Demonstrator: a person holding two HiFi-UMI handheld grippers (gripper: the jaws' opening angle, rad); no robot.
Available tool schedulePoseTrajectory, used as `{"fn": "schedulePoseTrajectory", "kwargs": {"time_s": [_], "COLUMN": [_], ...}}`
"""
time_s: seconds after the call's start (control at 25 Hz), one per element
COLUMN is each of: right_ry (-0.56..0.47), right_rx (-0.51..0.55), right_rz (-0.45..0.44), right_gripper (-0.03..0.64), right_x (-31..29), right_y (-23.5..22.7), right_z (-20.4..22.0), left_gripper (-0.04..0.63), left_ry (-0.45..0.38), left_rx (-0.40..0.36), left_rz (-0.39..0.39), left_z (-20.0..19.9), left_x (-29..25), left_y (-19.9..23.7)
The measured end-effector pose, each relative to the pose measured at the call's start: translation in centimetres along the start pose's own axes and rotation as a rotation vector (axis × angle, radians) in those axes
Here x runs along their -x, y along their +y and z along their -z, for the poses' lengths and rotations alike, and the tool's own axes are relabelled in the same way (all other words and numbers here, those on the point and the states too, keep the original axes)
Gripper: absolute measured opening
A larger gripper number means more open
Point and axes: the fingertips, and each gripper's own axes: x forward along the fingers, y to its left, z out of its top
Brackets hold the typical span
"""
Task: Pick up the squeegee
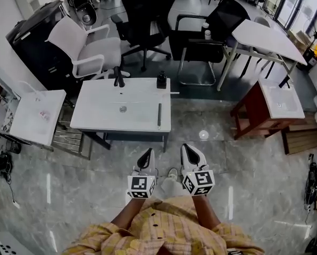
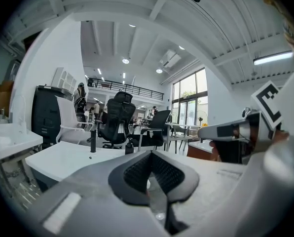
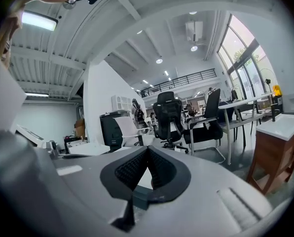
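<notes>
The squeegee [image 1: 159, 115] is a slim dark bar lying lengthwise near the right edge of the white basin table [image 1: 100, 118] ahead of me. Both grippers hang over the floor, well short of that table's front edge. My left gripper [image 1: 146, 155] has its jaws together with nothing between them, and in its own view the black pads [image 2: 137, 172] meet at the tip. My right gripper [image 1: 188, 150] beside it is likewise shut and empty, its pads [image 3: 132, 169] closing to a point. The right gripper [image 2: 226, 131] also shows at the right of the left gripper view.
On the table stand a black faucet [image 1: 118, 77] and a small black bottle [image 1: 161, 80]. Office chairs [image 1: 145, 15] crowd behind it. A red-brown cabinet with a basin [image 1: 251, 110] is at the right, another white sink [image 1: 33, 118] at the left.
</notes>
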Motion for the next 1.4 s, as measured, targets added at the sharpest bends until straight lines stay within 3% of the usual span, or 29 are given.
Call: {"fn": "schedulePoseTrajectory", "kwargs": {"time_s": [0.56,1.0,1.4], "right_ry": [0.069,0.127,0.137], "right_rx": [-0.034,-0.077,-0.075], "right_rz": [-0.112,-0.13,-0.125], "right_gripper": [0.0,0.0,0.0], "right_x": [-12.2,-15.8,-18.5], "right_y": [-8.7,-13.0,-14.4], "right_z": [-2.3,-0.5,0.0], "left_gripper": [-0.002,-0.002,-0.002], "left_ry": [0.1,0.155,0.168], "left_rx": [-0.025,0.0,0.013], "left_rz": [-0.094,-0.177,-0.167], "left_z": [-1.5,-0.7,-0.4], "left_x": [-14.7,-19.7,-23.3], "left_y": [2.0,3.5,4.6]}}
